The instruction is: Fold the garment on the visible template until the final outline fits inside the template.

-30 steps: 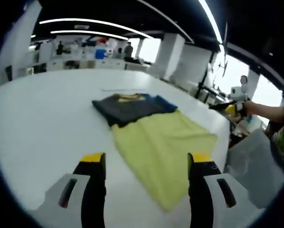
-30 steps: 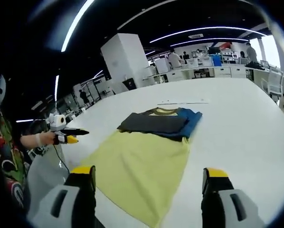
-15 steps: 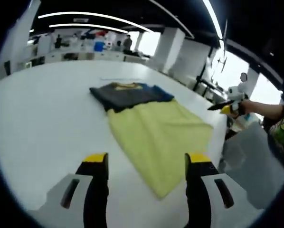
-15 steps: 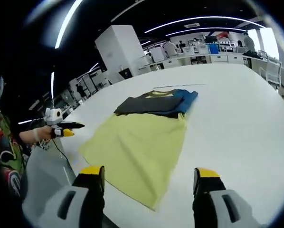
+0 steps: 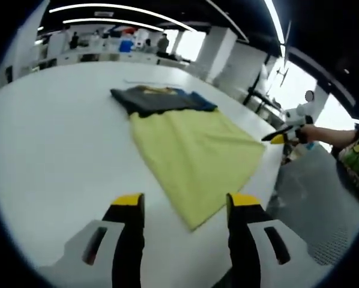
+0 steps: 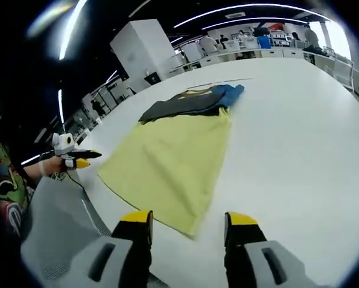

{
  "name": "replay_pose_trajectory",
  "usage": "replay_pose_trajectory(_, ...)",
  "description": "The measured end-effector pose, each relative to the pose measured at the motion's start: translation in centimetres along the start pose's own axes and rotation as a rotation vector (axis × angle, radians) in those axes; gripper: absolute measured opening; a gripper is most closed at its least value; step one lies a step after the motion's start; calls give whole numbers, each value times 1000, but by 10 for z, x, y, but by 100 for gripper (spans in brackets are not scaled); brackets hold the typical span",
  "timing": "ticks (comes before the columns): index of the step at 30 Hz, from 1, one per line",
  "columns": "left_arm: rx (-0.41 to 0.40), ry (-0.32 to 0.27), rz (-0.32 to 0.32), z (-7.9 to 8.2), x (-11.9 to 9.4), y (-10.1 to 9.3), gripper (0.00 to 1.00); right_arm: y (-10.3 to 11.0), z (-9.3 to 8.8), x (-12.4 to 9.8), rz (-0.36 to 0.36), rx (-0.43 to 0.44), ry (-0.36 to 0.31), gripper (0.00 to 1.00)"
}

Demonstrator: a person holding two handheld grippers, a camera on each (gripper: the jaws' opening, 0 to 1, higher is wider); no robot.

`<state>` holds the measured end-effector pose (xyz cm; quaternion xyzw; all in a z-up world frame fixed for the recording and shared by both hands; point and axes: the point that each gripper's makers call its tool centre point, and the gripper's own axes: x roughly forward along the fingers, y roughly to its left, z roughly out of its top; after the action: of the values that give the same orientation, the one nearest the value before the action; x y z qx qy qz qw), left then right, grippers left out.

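Garment (image 5: 194, 153) lies spread on the white desk (image 5: 53, 144), a yellow panel running toward the desk's near edge, with a dark grey and blue part (image 5: 158, 99) bunched at the far end. In the right gripper view the same yellow cloth (image 6: 170, 162) reaches a pointed corner close to the desk edge (image 6: 323, 180), the dark part (image 6: 191, 102) beyond it.

Risk first: that near corner sits right by the edge, so a careless pinch could, I'd judge, drag the cloth off the desk and out of the workspace. Grabbing only the top layer could also leave a crooked fold that spills past the outline. I cannot make out a template under the cloth, so alignment is a guess from here.

Now the jaws. Left gripper (image 5: 179, 201) has its jaws spread wide, yellow tips either side of the cloth's near corner, holding nothing and apparently above it. Right gripper (image 6: 188, 219) is likewise agape and empty, its tips straddling that corner. In the left gripper view the right gripper (image 5: 281, 133) hangs off beyond the desk edge.
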<state>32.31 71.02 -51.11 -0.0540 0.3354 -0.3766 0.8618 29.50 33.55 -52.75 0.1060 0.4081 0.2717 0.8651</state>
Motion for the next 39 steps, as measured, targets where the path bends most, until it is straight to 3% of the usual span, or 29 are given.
replay_pose_trajectory(10,-25,42,-6,-14,2,-6,36,3,-4,5,20,50,7,25)
replay_pose_trajectory(27,-89,88,-8,-23,11,-16,18,5,-11,10,38,72,27,11)
replay_pose_trajectory(31,-96,113,13,-27,11,-10,2,4,-13,11,32,76,33,0)
replay_pose_trajectory(33,-141,114,7,-27,12,-9,1,6,-12,11,29,84,34,0)
replay_pose_trajectory(39,-139,130,9,-31,7,-10,0,8,-10,5,37,105,27,0)
